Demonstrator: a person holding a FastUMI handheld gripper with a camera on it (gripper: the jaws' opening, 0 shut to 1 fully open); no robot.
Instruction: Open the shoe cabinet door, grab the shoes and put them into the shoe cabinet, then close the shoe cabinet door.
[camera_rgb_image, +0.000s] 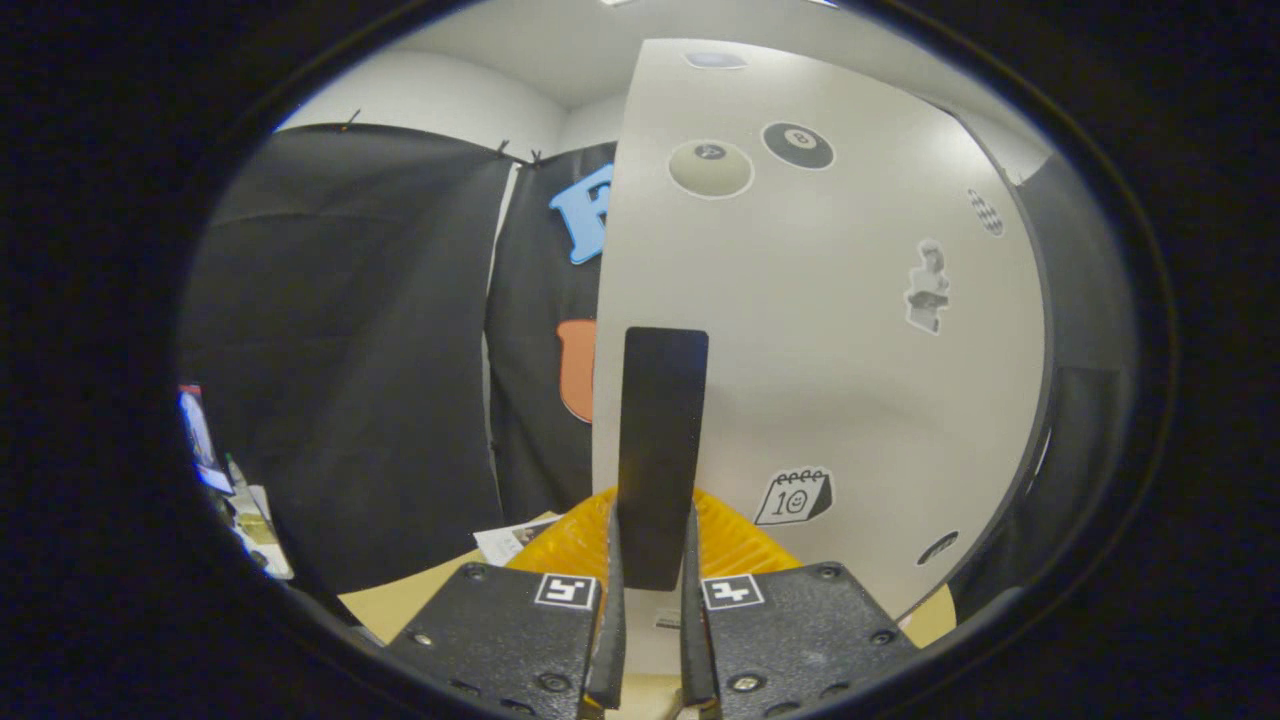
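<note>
A: What are the fingers (652, 640) doing?

B: They stand nearly closed, with a dark upright handle (662, 455) rising out of the narrow gap between them. Both fingers seem to press on its lower end, though the contact itself is hard to make out.

A: And the handle belongs to what?

B: To the shoe cabinet door (840, 330), a pale panel just ahead of the fingers. Its left edge runs straight up from the handle; the panel spreads away to the right and carries stickers, among them two billiard balls, a small figure and a calendar page.

A: Where is the open room?

B: Left of the door's edge. Right of the panel there is a dark gap; I cannot tell what is in it.

A: Anything in the way low down?

B: A ribbed yellow thing (585, 545) sits just beyond the fingers at the foot of the door, and a sheet of paper (510, 540) lies to its left, both on the light bench (400, 605).

A: Farther off?

B: Black cloth (340, 350) hangs well beyond on the left, small clutter (225, 480) at its foot, white walls and ceiling above.
</note>
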